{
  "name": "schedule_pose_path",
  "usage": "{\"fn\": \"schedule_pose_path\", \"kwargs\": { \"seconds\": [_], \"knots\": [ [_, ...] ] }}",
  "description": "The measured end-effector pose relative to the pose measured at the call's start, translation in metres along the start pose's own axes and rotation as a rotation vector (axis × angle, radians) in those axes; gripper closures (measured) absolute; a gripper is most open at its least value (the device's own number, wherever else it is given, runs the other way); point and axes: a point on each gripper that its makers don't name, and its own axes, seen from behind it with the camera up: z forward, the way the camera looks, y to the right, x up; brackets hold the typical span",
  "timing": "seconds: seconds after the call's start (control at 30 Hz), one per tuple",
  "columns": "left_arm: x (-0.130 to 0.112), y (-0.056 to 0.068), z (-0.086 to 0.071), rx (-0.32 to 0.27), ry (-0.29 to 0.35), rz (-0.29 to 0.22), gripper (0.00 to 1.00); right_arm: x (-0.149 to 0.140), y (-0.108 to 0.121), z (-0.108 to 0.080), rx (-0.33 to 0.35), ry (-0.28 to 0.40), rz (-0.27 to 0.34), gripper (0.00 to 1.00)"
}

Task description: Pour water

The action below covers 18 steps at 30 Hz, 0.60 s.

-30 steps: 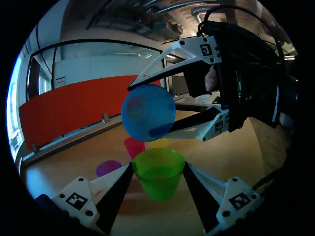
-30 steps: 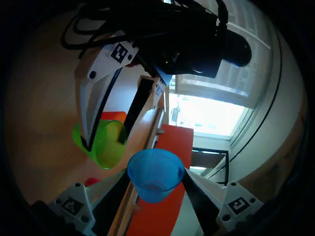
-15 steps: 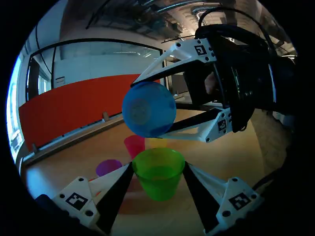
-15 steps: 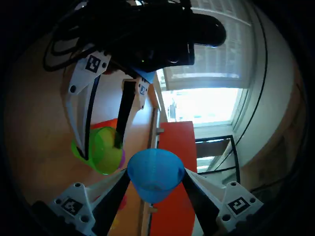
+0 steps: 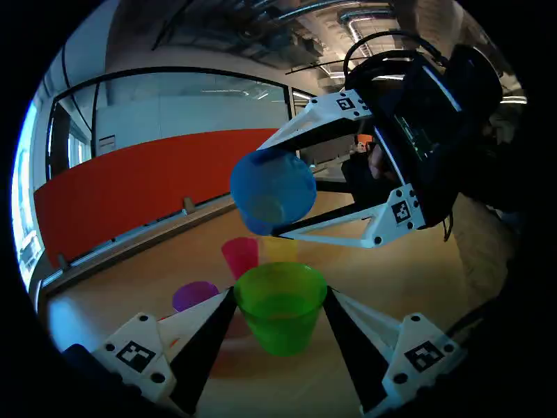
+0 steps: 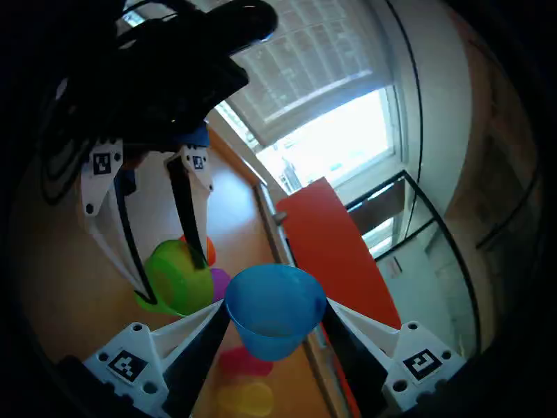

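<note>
left gripper: jaws clamped on translucent green plastic cup, upright, low over wooden desk | right gripper: jaws clamped on translucent blue plastic cup, tipped, aloft above green cup | pink plastic cup, yellow plastic cup, purple plastic cup: standing on desk beyond green cup, toward far edge

A wooden table bears a pink cup, yellow cup, purple cup.
</note>
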Motion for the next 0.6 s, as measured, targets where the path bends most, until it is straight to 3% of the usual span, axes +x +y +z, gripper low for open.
{"fn": "schedule_pose_path", "kwargs": {
  "seconds": [0.4,0.6],
  "knots": [
    [0.002,-0.002,-0.004,0.01,-0.006,0.004,0.11,-0.022,-0.003,-0.003,0.019,-0.034,0.388,0.07],
    [0.0,-0.003,-0.005,0.012,-0.014,0.007,0.11,-0.034,-0.011,-0.005,0.047,-0.065,0.534,0.08]
  ]
}}
